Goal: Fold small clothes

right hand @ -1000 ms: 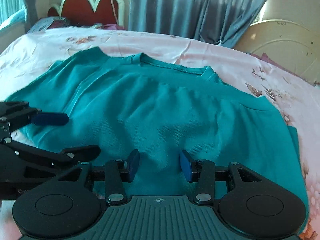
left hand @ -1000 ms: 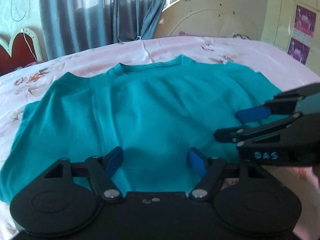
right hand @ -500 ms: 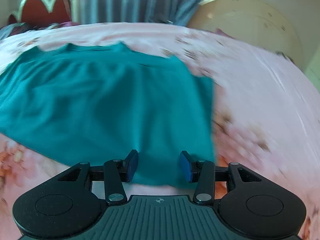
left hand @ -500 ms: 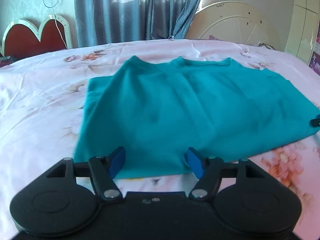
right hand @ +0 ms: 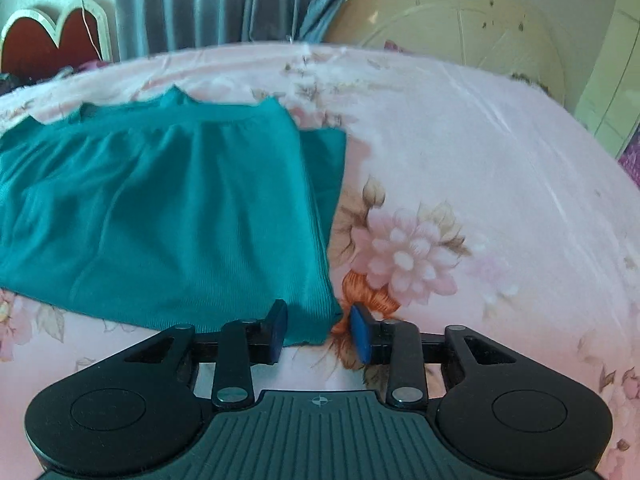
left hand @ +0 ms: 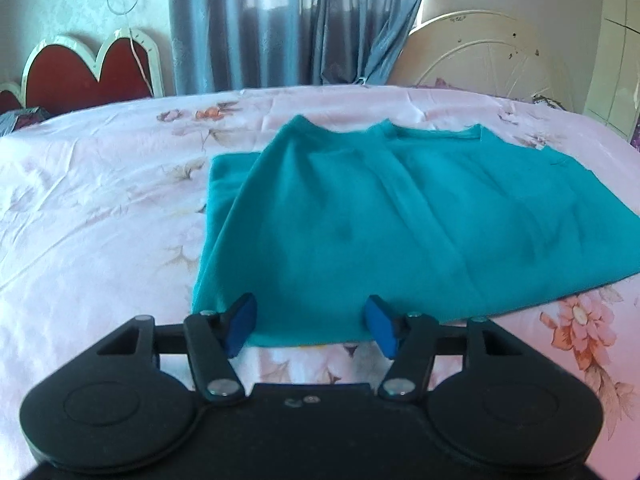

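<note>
A teal shirt (left hand: 392, 220) lies partly folded on the bed (left hand: 100, 208). The left gripper (left hand: 310, 322) sits at the shirt's near left corner, fingers closing with the hem between them, not yet pinching. The right gripper (right hand: 316, 330) is at the near right corner, fingers closing around that corner, pads not pressing.

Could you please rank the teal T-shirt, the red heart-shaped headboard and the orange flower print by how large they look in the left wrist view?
1. teal T-shirt
2. red heart-shaped headboard, though it is farther away
3. orange flower print
</note>
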The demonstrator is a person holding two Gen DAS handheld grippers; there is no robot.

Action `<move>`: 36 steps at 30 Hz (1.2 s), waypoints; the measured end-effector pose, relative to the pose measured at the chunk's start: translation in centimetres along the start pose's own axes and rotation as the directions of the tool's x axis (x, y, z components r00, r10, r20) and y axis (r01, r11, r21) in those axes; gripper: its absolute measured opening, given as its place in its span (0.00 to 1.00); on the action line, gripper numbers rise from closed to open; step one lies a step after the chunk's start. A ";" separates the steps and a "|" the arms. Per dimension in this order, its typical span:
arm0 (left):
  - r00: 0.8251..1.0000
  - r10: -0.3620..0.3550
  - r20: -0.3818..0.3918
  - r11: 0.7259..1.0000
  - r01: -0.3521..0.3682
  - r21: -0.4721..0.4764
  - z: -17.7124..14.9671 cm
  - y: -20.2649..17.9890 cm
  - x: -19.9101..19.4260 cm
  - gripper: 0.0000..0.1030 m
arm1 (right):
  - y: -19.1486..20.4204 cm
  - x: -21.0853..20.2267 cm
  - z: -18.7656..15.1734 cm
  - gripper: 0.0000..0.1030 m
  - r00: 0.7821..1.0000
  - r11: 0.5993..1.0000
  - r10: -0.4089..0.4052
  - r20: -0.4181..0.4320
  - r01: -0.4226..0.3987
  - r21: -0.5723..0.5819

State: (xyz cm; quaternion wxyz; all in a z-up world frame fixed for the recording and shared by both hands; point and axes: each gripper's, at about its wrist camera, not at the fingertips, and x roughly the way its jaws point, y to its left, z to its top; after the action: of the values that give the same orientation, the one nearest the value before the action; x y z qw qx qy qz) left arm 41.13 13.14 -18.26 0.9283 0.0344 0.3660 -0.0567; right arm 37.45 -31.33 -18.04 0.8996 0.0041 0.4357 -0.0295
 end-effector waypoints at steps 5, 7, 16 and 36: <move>1.000 0.018 -0.010 1.000 -0.018 0.013 -0.4 -0.5 0.0 0.58 | -0.4 0.2 -0.6 0.22 1.000 1.000 0.017 -0.008 -0.017 0.023; 1.000 0.018 -0.011 1.000 -0.018 0.005 -0.5 -0.5 -0.1 0.58 | -0.4 0.6 -0.4 0.22 1.000 1.000 0.017 -0.011 -0.017 0.023; 1.000 0.018 -0.021 1.000 -0.018 0.005 -0.7 -0.4 -0.2 0.60 | -0.5 0.8 -0.1 0.22 1.000 1.000 0.016 -0.023 -0.015 0.009; 0.978 -0.148 0.147 0.645 0.208 -0.735 -5.1 6.7 -2.6 0.51 | 1.5 -3.0 1.9 0.02 0.977 0.979 0.156 0.147 -0.172 0.105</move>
State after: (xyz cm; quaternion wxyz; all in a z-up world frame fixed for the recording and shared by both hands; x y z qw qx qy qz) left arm 36.65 20.51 -20.05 0.8631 -0.3871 0.3244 0.0060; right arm 37.20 -29.71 -14.56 0.9251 0.0908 0.3682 0.0195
